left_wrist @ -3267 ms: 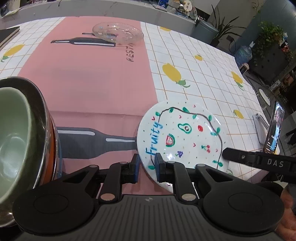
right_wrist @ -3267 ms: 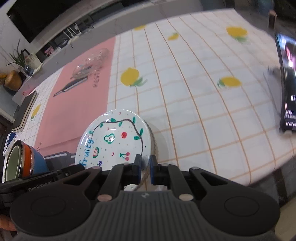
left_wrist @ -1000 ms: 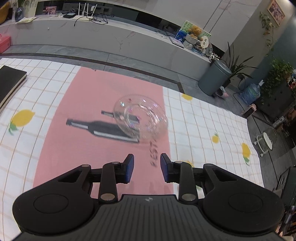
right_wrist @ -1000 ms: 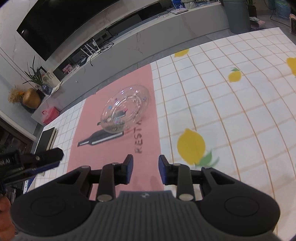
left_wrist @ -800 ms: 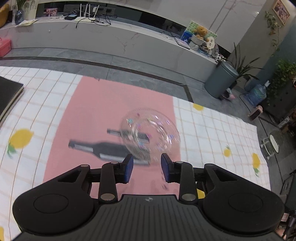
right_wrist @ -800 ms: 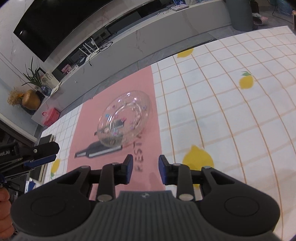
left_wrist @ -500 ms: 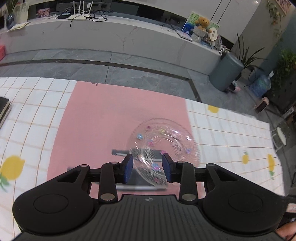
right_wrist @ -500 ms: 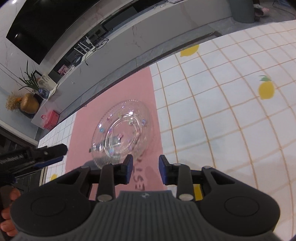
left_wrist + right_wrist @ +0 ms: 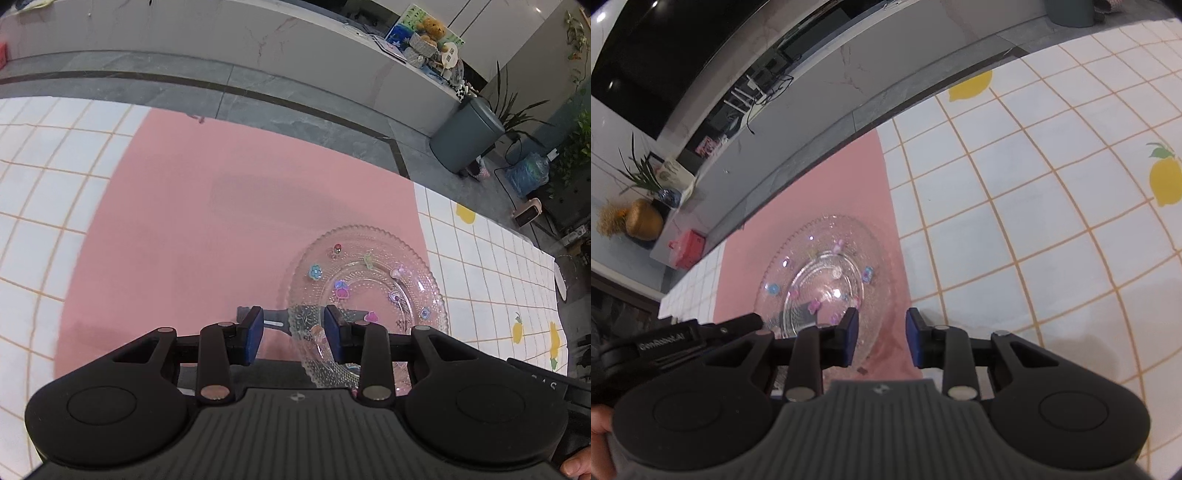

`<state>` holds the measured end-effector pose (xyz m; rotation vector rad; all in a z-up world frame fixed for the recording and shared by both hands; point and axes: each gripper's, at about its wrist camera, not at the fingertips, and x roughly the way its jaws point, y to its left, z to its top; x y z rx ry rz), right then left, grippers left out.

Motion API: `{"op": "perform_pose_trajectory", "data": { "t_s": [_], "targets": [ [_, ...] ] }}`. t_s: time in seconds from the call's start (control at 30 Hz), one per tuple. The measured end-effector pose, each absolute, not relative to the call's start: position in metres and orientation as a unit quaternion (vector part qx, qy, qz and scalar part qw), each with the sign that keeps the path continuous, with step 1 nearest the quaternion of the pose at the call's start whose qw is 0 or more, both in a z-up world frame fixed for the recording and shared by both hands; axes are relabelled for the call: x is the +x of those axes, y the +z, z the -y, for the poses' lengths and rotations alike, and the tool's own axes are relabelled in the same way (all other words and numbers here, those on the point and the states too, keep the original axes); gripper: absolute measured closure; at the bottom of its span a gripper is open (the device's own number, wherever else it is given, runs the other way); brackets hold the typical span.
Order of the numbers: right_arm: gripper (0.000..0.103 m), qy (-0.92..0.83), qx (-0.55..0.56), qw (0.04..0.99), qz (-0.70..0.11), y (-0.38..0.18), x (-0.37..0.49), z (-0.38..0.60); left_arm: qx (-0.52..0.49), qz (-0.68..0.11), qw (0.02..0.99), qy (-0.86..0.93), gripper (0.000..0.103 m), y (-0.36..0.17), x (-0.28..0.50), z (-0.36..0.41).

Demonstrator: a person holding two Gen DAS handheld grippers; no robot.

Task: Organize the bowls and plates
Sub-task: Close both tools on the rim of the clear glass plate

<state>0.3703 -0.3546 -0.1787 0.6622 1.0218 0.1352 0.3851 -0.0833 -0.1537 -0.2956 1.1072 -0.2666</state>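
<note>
We see a clear pressed-glass plate with a scalloped rim and small coloured stickers (image 9: 364,295) lying flat on the pink centre strip of a tablecloth (image 9: 207,221), close to where the pink meets the white, orange-gridded part printed with yellow lemons (image 9: 1015,206). A grey bottle shape printed on the pink strip (image 9: 269,318) runs under the plate's near-left edge.

Our left gripper (image 9: 293,332) is over the plate's near-left rim. Its blue pads stand moderately apart, and the jaws have just been opening. The scalloped rim shows between the pads, but we see no pad pressing on the glass.

Our right gripper (image 9: 880,338) is at the plate's near-right rim. Its jaws are narrower and have just been closing. The left pad overlaps the glass rim in the picture, while the gap between the pads shows mostly pink cloth; we see no grip on the plate.

Each gripper appears in the other's view: the black body of the left one lies just beside the plate in the right wrist view, and the right one sits at the lower right edge of the left wrist view. A fingertip shows at that view's bottom right corner.

Beyond the table's far edge lie a grey tiled floor (image 9: 258,88) and a long pale marble-look counter (image 9: 229,33). A grey round bin (image 9: 466,138) and green plants stand far right.
</note>
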Motion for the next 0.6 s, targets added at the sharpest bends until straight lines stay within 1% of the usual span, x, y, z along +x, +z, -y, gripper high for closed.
{"op": "perform_pose_trajectory", "data": {
  "t_s": [0.03, 0.07, 0.13, 0.2, 0.27, 0.3, 0.33, 0.6],
  "targets": [
    [0.082, 0.063, 0.315, 0.817, -0.479, -0.180, 0.371, 0.355, -0.135, -0.521, 0.834, -0.125, 0.063, -0.155, 0.386, 0.084],
    [0.083, 0.064, 0.318, 0.816, -0.478, -0.181, 0.372, 0.355, -0.130, -0.515, 0.837, -0.126, 0.063, -0.155, 0.386, 0.084],
    [0.089, 0.066, 0.325, 0.815, -0.476, -0.184, 0.375, 0.355, -0.134, -0.513, 0.838, -0.128, 0.066, -0.156, 0.387, 0.084],
    [0.092, 0.065, 0.335, 0.813, -0.472, -0.186, 0.375, 0.355, -0.141, -0.512, 0.837, -0.133, 0.080, -0.157, 0.388, 0.083],
    [0.093, 0.061, 0.341, 0.812, -0.470, -0.187, 0.375, 0.355, -0.136, -0.512, 0.838, -0.132, 0.085, -0.157, 0.388, 0.086],
    [0.096, 0.059, 0.340, 0.813, -0.470, -0.187, 0.375, 0.355, -0.130, -0.510, 0.840, -0.132, 0.085, -0.157, 0.387, 0.088],
    [0.097, 0.059, 0.339, 0.814, -0.468, -0.187, 0.374, 0.354, -0.123, -0.509, 0.842, -0.132, 0.085, -0.156, 0.386, 0.090],
    [0.096, 0.050, 0.350, 0.806, -0.475, -0.181, 0.366, 0.357, -0.108, -0.502, 0.846, -0.143, 0.088, -0.139, 0.375, 0.092]
  ]
}}
